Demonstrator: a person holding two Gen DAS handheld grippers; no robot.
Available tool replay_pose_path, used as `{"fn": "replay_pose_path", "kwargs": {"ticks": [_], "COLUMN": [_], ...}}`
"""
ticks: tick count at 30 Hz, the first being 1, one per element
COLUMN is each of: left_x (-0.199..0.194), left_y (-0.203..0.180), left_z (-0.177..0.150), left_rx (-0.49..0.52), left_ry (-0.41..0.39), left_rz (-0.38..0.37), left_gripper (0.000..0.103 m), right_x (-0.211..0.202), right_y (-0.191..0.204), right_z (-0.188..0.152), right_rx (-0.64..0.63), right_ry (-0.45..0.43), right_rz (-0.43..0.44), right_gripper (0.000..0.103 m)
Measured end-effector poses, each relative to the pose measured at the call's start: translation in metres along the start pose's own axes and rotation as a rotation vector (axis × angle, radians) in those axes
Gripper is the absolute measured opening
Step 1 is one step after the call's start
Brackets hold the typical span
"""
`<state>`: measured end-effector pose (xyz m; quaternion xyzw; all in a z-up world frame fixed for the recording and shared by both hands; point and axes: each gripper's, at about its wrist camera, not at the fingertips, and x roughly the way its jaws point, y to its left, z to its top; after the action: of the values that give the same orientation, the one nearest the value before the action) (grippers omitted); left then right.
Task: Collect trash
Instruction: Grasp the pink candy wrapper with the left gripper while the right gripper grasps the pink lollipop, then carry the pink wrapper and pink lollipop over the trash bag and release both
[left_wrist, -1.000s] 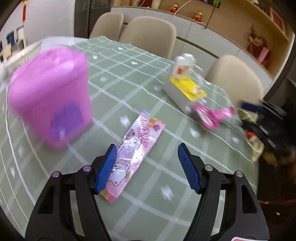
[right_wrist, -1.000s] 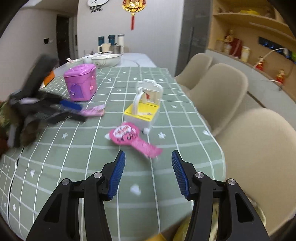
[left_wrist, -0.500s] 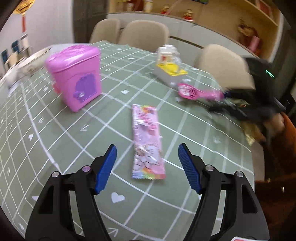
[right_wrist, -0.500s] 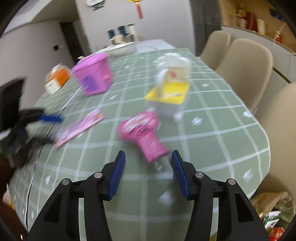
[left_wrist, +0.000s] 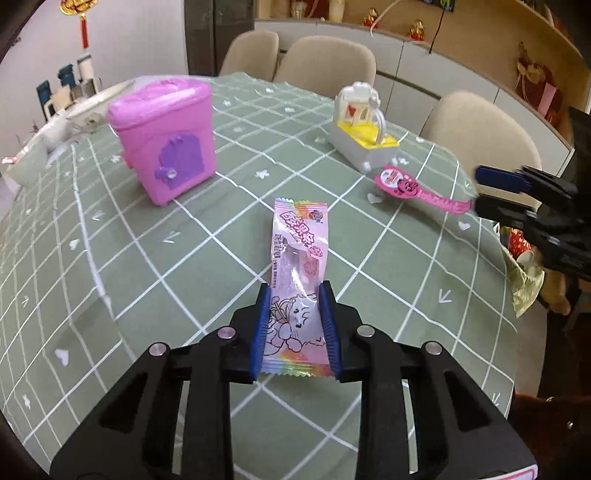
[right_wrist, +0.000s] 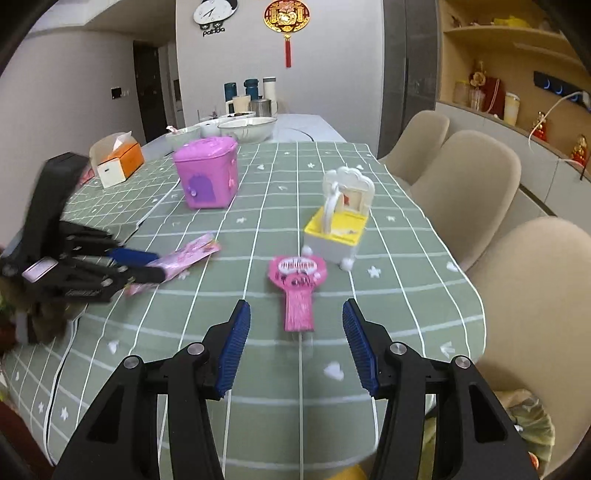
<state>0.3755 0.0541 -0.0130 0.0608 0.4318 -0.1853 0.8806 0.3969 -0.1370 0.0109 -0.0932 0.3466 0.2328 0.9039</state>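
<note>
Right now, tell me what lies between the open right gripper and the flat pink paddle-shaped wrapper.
Only bare green checked tablecloth separates right gripper from pink paddle-shaped wrapper, per the right wrist view.

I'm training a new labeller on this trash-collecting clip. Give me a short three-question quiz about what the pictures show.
1. True or false: the pink lollipop wrapper lies between the right tongs.
2. Which tongs are closing around the long pink candy wrapper: A left, B right, C neither?
3. Fill in: the pink toy bin on the green checked tablecloth has a ___ door.

Key: 1 false, it lies ahead of the open tongs. 2 A. 3 purple.
</note>
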Motion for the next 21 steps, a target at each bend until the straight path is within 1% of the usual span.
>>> {"fn": "replay_pose_path", "kwargs": {"ticks": [2, 5, 8, 10, 12, 14, 17, 19, 21], "left_x": [-0.008, -0.017, -0.017, -0.013, -0.010, -0.009, -0.010, -0.009, -0.008], "left_y": [0.000, 0.002, 0.009, 0.012, 0.015, 0.016, 0.018, 0.018, 0.017], "left_z": [-0.002, -0.004, -0.006, -0.007, -0.007, -0.008, -0.008, -0.008, -0.008], "left_rx": [-0.003, -0.017, -0.036, -0.050, -0.062, -0.069, -0.073, -0.075, -0.074], "left_ry": [-0.028, -0.055, -0.048, -0.035, -0.024, -0.024, -0.031, -0.032, -0.033], "left_rz": [0.011, 0.001, -0.019, -0.029, -0.029, -0.023, -0.020, -0.012, 0.001], "left_gripper": [0.025, 0.025, 0.025, 0.025, 0.025, 0.025, 0.025, 0.025, 0.025], "right_x": [0.018, 0.044, 0.064, 0.073, 0.079, 0.081, 0.070, 0.058, 0.044], "right_y": [0.004, 0.006, 0.001, -0.002, -0.003, -0.001, 0.005, 0.008, 0.011], "right_z": [0.005, 0.009, 0.012, 0.014, 0.018, 0.020, 0.020, 0.018, 0.016], "right_rx": [-0.021, -0.011, 0.050, 0.084, 0.094, 0.081, 0.050, 0.049, 0.053], "right_ry": [0.041, 0.095, 0.130, 0.136, 0.135, 0.134, 0.094, 0.070, 0.058], "right_rz": [-0.016, -0.028, -0.002, 0.014, 0.009, -0.020, -0.070, -0.067, -0.035], "right_gripper": [0.049, 0.049, 0.049, 0.049, 0.049, 0.048, 0.047, 0.047, 0.047]}}
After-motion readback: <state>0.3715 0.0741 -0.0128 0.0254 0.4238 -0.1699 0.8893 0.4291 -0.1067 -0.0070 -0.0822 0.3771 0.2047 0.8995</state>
